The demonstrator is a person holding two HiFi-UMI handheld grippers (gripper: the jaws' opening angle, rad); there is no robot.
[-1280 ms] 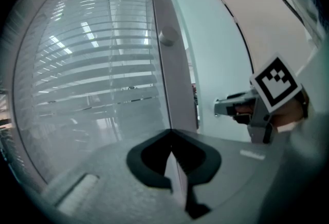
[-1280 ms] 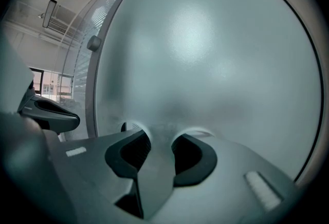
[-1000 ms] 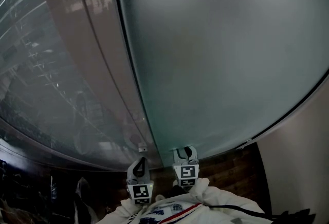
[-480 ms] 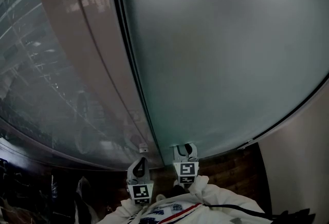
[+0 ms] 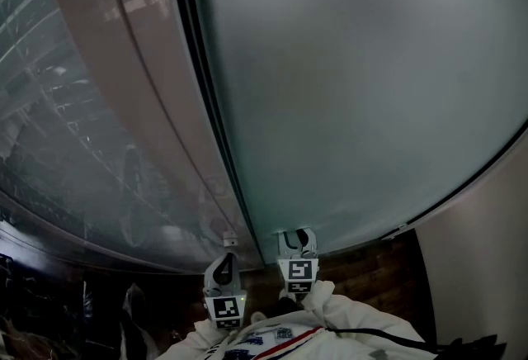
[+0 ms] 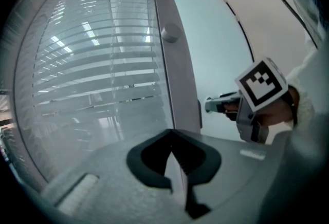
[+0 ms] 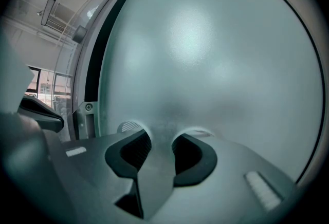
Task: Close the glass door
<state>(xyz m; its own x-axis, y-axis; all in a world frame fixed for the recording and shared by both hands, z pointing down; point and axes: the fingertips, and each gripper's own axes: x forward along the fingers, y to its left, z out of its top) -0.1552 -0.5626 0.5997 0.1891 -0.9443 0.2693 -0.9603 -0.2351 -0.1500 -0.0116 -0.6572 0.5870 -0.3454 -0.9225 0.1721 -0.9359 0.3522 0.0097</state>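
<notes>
The frosted glass door (image 5: pixel 355 86) fills most of the head view, with a grey frame post (image 5: pixel 148 102) just left of its dark edge. My right gripper (image 5: pixel 297 236) is open, its two fingertips set flat against the door's lower left part, near the edge. In the right gripper view, frosted glass (image 7: pixel 205 63) shows in the gap between the jaws of the right gripper (image 7: pixel 162 135). My left gripper (image 5: pixel 224 258) hangs shut and empty beside it, pointing at the post (image 6: pixel 175 74). The right gripper (image 6: pixel 211 106) shows against the door (image 6: pixel 216 53) in the left gripper view.
A clear glass panel (image 5: pixel 58 102) with blinds behind it stands left of the post. Dark wooden floor (image 5: pixel 363 276) lies below the door, and a pale wall (image 5: pixel 487 251) rises at the right. A small metal bracket (image 5: pixel 228 240) sits at the post's foot.
The door's edge and the post have drifted slightly left in the head view. Both grippers keep their places and jaw states.
</notes>
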